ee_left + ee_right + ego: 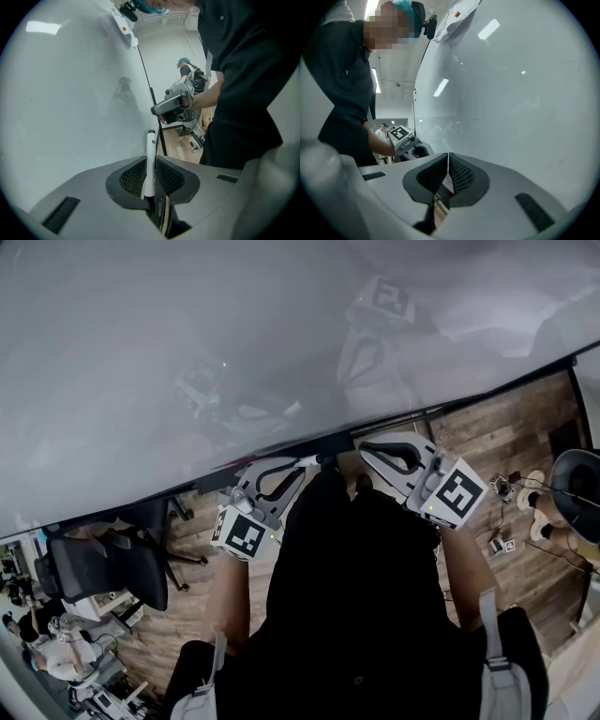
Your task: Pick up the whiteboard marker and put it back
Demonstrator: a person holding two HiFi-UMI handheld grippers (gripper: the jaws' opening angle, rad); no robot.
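Note:
The whiteboard marker (pixel 149 164), white with a black cap, stands up between the pads of my left gripper (pixel 151 161), which is shut on it. Its capped end points along the whiteboard (pixel 70 93), close to the board's dark edge. In the head view the left gripper (pixel 305 465) is held at the whiteboard's (pixel 234 352) lower edge. My right gripper (pixel 364 444) hovers beside it at the same edge. In the right gripper view its jaws (pixel 448 158) meet at the tips with nothing between them. The left gripper view shows the right gripper (pixel 171 105) further along the board.
Below the board lies a wooden floor (pixel 506 446). A black office chair (pixel 103 568) stands at the lower left, with another person (pixel 56 652) beyond it. Small items and a dark round object (pixel 577 479) lie on the floor at the right.

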